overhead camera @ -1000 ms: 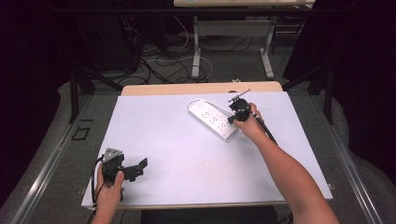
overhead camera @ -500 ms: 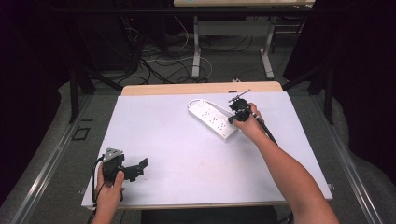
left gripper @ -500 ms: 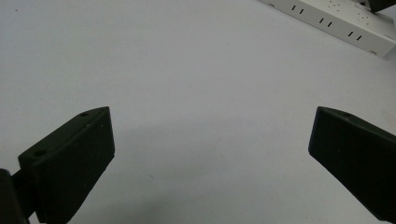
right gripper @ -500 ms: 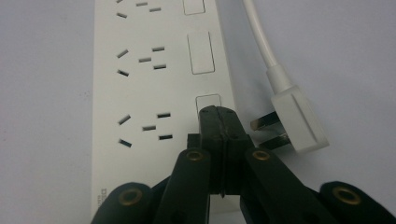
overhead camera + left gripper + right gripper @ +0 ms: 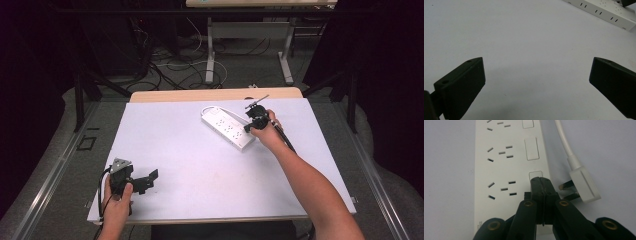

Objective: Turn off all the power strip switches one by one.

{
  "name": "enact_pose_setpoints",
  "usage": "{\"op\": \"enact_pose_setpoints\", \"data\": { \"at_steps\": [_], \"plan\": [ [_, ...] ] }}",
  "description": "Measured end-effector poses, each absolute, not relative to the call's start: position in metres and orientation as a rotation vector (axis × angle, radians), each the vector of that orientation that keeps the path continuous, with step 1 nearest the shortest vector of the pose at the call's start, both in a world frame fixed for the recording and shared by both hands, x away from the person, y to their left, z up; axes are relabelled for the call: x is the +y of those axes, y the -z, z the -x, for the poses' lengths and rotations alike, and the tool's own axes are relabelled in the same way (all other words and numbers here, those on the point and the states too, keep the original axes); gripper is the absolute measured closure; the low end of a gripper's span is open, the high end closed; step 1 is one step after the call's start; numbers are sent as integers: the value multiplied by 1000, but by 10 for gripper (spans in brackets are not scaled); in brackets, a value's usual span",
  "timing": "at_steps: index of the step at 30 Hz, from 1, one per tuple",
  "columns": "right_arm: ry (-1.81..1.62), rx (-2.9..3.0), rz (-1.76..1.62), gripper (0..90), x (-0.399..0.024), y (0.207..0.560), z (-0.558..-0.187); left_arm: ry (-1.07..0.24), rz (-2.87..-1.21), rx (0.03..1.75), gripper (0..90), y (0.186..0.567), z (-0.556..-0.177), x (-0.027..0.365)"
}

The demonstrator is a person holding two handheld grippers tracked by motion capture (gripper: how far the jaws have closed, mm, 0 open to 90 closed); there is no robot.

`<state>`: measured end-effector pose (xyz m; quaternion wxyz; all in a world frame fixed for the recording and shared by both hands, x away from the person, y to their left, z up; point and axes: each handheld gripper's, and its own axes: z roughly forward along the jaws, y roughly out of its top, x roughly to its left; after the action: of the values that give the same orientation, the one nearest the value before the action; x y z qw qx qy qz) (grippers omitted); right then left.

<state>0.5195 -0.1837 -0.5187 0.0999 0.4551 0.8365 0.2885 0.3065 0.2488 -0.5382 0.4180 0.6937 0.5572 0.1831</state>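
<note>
White table, power strip far right, a gripper in each hand.

The white table takes up the middle, and the white power strip lies slantwise on its far right part, sockets up. Right gripper is over the strip's near end, jaws pressed tight together with nothing between them, tips at a switch. Just beside it lies the strip's own white plug, prongs bare. Left gripper sits low at the near left corner, jaws spread wide, well apart from the strip.

Bright table, dark surroundings, soft shadows
</note>
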Motion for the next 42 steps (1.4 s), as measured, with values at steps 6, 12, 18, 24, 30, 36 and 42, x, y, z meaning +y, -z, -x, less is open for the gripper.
{"op": "enact_pose_setpoints", "data": {
  "at_steps": [6, 12, 18, 24, 30, 36, 42],
  "plan": [
    [-867, 2482, -1341, 900, -184, 518, -519, -457, -1746, 1399, 4, 538, -307, 249],
    [-895, 2475, -1309, 878, -184, 509, -516, -458, -1747, 1391, 4, 538, -308, 247],
    [-876, 2486, -1280, 804, -183, 502, -512, -454, -1749, 1391, 4, 538, -308, 246],
    [-885, 2508, -1246, 657, -179, 495, -507, -456, -1751, 1387, 3, 538, -309, 246],
    [-927, 2502, -1230, 459, -170, 489, -496, -453, -1753, 1384, 4, 537, -308, 247],
    [-899, 2508, -1124, 380, -161, 483, -480, -455, -1750, 1379, 3, 537, -308, 248],
    [-955, 2515, -1128, 322, -156, 474, -460, -455, -1749, 1377, 4, 536, -307, 248]
  ]
}}
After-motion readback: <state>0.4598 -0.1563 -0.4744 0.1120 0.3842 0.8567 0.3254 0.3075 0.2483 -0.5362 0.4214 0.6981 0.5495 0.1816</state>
